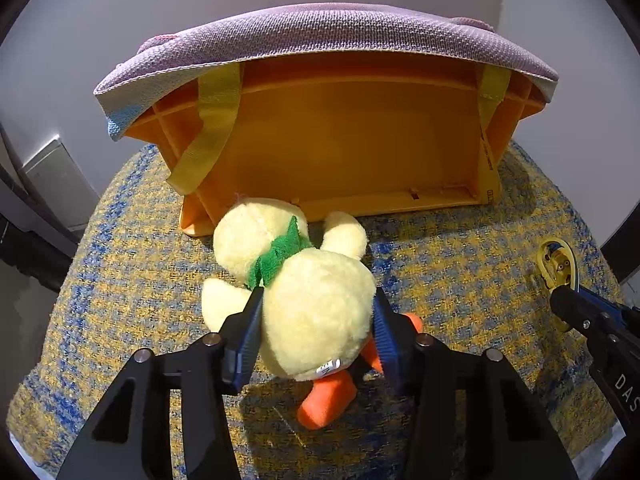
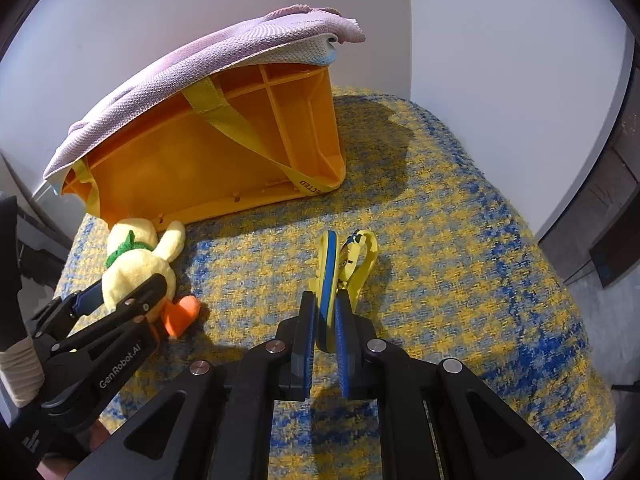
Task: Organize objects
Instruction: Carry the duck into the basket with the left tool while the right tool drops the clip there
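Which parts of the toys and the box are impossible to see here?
- Plush duck: face turned down, both views.
- Orange box: top hidden under purple cloth.
- Yellow-blue sandal: heel hidden between right gripper pads; left view blocks most.

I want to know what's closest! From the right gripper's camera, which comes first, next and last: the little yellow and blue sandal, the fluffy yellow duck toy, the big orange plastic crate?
From the right gripper, nearest first:
1. Small yellow and blue sandal: pinched between its fingers.
2. Fluffy yellow plush duck: off to the left, in the left gripper.
3. Orange plastic crate: behind, tipped on its side under a purple cloth.
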`<state>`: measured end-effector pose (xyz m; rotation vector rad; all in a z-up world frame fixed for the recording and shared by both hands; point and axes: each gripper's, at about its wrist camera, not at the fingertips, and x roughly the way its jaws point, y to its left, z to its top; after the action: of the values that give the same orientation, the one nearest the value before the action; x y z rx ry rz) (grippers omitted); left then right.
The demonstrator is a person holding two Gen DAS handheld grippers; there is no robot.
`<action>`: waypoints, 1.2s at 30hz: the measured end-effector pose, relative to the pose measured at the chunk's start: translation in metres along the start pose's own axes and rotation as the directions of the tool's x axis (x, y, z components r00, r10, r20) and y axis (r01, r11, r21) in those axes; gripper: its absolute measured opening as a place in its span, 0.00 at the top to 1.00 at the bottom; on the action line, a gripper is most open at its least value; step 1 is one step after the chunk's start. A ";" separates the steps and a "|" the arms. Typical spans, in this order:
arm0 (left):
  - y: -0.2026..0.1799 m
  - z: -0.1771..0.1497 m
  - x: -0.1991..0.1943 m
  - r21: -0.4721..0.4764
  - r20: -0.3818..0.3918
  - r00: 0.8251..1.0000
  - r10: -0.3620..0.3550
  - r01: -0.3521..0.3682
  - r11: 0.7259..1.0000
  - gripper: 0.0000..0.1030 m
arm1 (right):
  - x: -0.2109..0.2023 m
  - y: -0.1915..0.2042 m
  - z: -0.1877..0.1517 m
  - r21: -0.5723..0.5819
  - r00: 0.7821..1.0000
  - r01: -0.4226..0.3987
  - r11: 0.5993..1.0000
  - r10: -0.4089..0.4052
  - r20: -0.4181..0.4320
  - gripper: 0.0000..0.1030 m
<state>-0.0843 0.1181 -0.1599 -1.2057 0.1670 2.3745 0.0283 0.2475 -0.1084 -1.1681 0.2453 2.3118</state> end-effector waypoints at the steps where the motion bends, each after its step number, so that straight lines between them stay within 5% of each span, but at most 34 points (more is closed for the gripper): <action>1: 0.000 0.000 -0.002 0.000 0.002 1.000 -0.004 0.004 1.000 0.54 | -0.002 0.002 0.001 -0.004 1.000 0.001 1.000 -0.001 0.004 0.90; 19: 0.053 0.009 -0.072 -0.066 0.086 0.996 0.005 0.001 0.998 0.54 | -0.048 0.044 0.011 -0.094 0.995 -0.049 0.994 0.057 0.083 0.91; 36: 0.072 0.061 -0.133 -0.053 0.191 0.982 0.002 0.009 0.999 0.54 | -0.117 0.082 0.059 -0.174 0.969 -0.084 0.981 0.121 0.214 0.91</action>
<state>-0.0952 0.0270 -0.0253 -0.9923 0.0388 2.4890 -0.0003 0.1571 0.0137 -0.9786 0.0333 2.5706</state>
